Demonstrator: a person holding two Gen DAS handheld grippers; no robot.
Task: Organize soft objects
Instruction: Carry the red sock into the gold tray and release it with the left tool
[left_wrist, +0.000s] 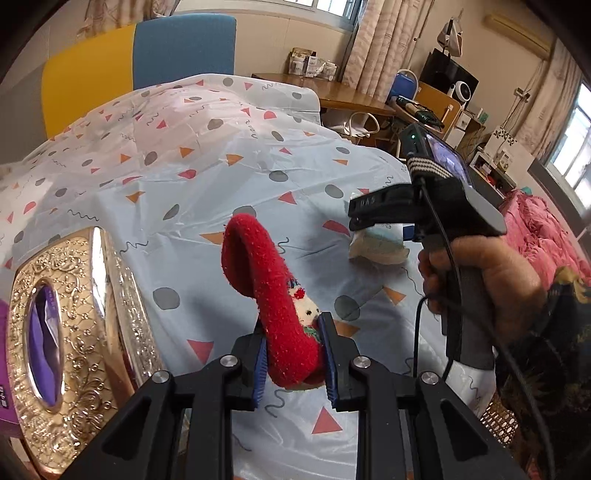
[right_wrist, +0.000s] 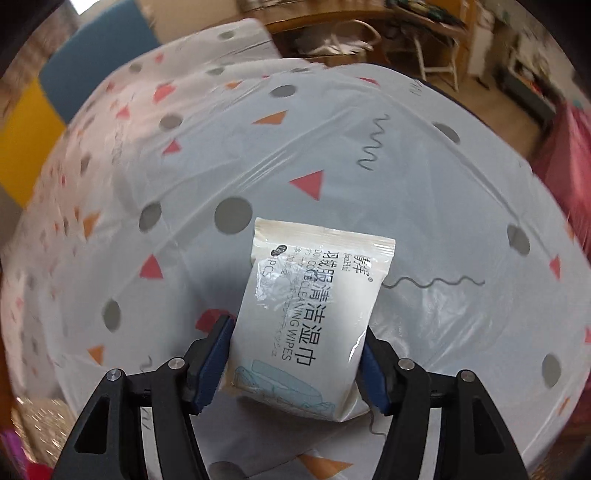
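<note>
Risk here: left gripper (left_wrist: 293, 360) fingers clamp only the red sock's (left_wrist: 275, 291) toe, right gripper (right_wrist: 291, 363) fingers barely pinch the slick wipes pack (right_wrist: 310, 317); either slips onto the desk (right_wrist: 424, 206).

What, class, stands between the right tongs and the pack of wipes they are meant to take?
Nothing visible: the right tongs already straddle the pack of wipes, a blue pad at each side, above the patterned cloth. The left tongs grip the red sock.
</note>
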